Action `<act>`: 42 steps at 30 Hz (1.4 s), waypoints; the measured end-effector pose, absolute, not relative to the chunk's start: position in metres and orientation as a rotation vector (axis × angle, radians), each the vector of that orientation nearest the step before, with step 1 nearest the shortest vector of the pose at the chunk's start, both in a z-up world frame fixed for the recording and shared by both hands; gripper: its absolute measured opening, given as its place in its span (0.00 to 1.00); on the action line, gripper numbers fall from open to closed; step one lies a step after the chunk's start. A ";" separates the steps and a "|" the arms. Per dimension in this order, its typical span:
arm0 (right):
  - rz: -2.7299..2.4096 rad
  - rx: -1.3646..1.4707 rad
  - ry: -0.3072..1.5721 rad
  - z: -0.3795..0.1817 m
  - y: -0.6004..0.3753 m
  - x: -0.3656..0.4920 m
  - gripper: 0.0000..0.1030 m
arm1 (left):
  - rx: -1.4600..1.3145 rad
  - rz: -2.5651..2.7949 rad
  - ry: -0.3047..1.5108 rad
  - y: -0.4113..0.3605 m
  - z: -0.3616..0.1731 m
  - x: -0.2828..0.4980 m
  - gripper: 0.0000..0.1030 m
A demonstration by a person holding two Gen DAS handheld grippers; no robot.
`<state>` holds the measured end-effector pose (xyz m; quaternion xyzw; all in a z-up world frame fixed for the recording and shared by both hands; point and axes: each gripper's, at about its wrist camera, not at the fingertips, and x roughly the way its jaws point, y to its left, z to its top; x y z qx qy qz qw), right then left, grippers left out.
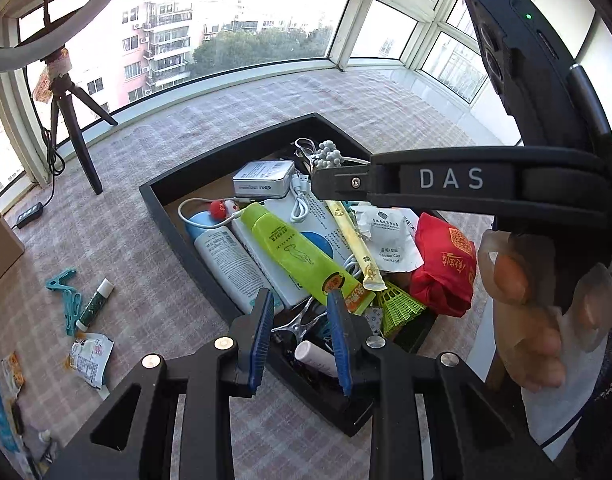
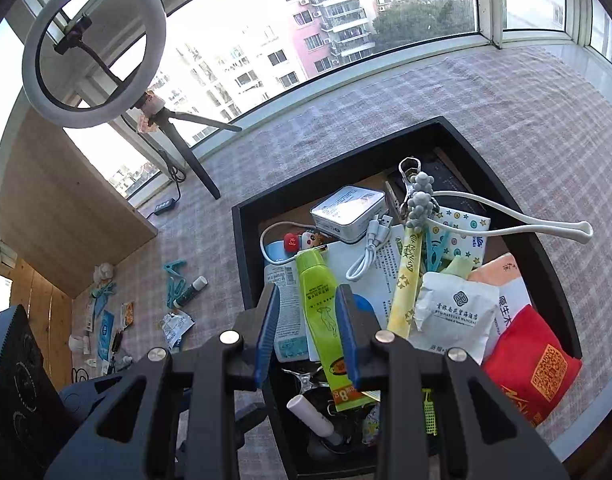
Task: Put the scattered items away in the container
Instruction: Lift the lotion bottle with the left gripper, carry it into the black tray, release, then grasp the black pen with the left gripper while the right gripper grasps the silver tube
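A black tray (image 1: 173, 216) (image 2: 245, 264) on the checked cloth holds several items: a green tube (image 1: 293, 252) (image 2: 322, 312), a white bottle (image 1: 229, 264), a metal tin (image 1: 261, 178) (image 2: 348, 210), a red pouch (image 1: 446, 264) (image 2: 534, 364) and a white cable (image 2: 366, 256). My left gripper (image 1: 301, 304) is open and empty above the tray's near corner. My right gripper (image 2: 306, 300) is open above the green tube, its fingers either side without holding it; in the left wrist view it reaches in from the right (image 1: 322, 184).
Loose items lie on the cloth left of the tray: teal clips (image 1: 67, 300) (image 2: 173, 280), a small green tube (image 1: 93, 304) (image 2: 189, 292), crumpled packets (image 1: 89, 356) (image 2: 175, 328). A ring light on a tripod (image 2: 93, 48) stands by the window. A wooden board (image 2: 69, 216) is at left.
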<state>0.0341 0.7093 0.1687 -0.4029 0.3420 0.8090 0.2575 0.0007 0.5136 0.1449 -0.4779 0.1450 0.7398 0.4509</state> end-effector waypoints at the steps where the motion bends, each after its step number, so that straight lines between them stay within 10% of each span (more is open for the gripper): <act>1: 2.204 -1.098 0.926 0.168 0.705 0.031 0.28 | -1.186 1.843 0.354 0.504 0.145 -0.004 0.24; 22: 2.764 -1.636 0.201 0.142 0.487 -0.151 0.28 | -1.610 2.275 0.299 0.184 0.069 -0.101 0.24; 42: 2.887 -2.111 -0.379 0.059 0.347 -0.252 0.28 | -1.706 2.204 0.334 0.153 0.025 -0.131 0.38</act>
